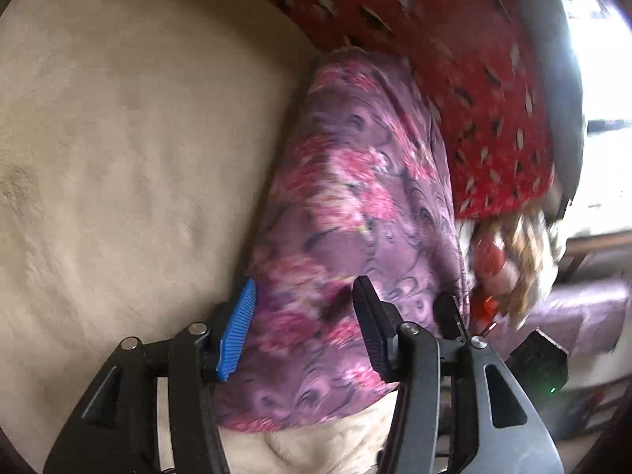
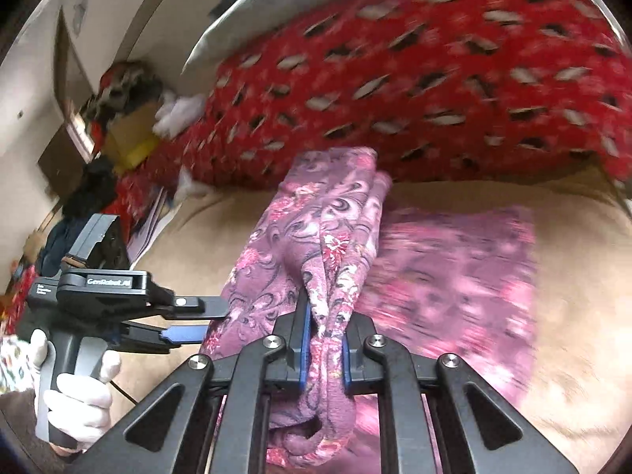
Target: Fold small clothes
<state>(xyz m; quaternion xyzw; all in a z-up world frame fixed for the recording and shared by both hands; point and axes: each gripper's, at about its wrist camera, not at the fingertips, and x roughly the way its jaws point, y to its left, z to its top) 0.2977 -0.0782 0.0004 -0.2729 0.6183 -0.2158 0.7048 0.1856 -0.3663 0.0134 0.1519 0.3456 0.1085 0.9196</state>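
Observation:
A purple floral garment lies on the beige blanket. One bunched fold of it is lifted off the rest. My right gripper is shut on that fold, and its blue pads press the fabric from both sides. In the left wrist view the garment runs between the fingers of my left gripper. The jaws stand apart there and the pads do not press the cloth. From the right wrist view the left gripper sits at the garment's left edge, held by a white-gloved hand.
Red patterned bedding is heaped along the far side of the blanket, also seen as red bedding. A cardboard box and piled clothes crowd the left. A bright window lies to the right. Bare beige blanket spreads left of the garment.

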